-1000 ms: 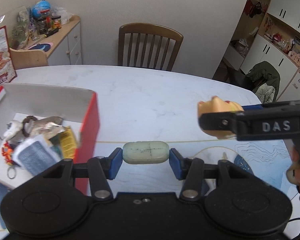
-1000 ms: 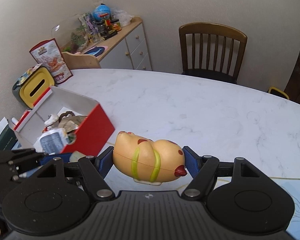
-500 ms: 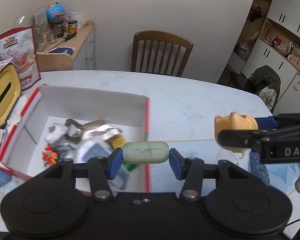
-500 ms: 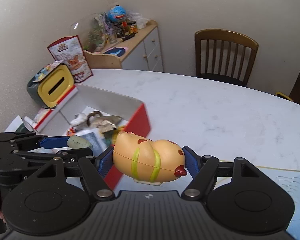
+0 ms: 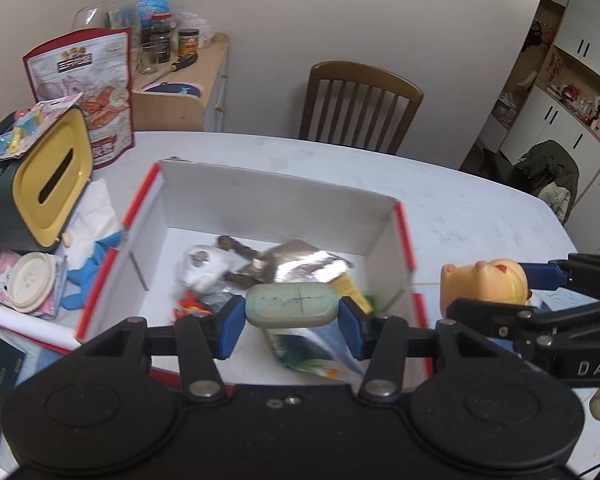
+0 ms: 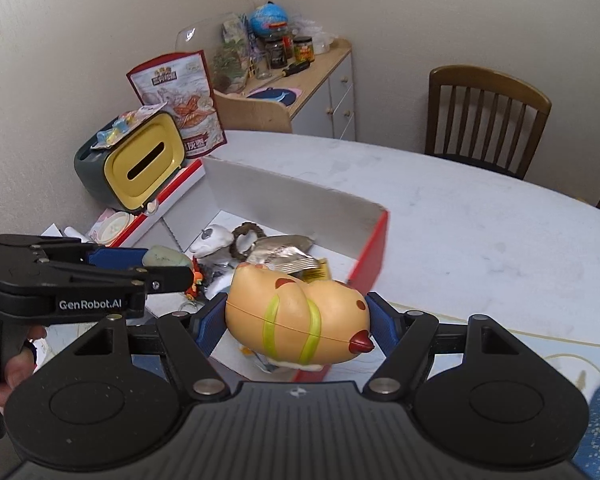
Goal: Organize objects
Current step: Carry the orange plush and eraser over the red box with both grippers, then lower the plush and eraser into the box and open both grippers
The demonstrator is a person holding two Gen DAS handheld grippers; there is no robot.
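My left gripper [image 5: 291, 316] is shut on a pale green oval bar [image 5: 291, 305] and hangs over the open red and white box [image 5: 276, 200]. That bar [image 6: 165, 258] and the left gripper [image 6: 156, 270] also show at the left of the right wrist view. Between the blue pads of my right gripper [image 6: 298, 326] sits an orange chick toy [image 6: 298, 318] with green stripes and a red beak, gripped tight. The toy [image 5: 482, 284] hangs just outside the box's right wall. Inside the box [image 6: 300, 200] lie a foil packet [image 5: 300, 264], a white figurine [image 5: 198, 264] and several small items.
A yellow-faced tissue holder [image 5: 48, 196] and a red snack bag [image 5: 88, 92] stand left of the box. A round lid [image 5: 30, 282] and papers lie at the near left. A wooden chair [image 5: 360, 108] stands behind the white table [image 5: 480, 220]. A cluttered cabinet [image 6: 300, 80] stands by the wall.
Both grippers have travelled left with their loads. The green bar has gone from beside the box's right wall to over its inside. The chick toy has reached the box's right edge.
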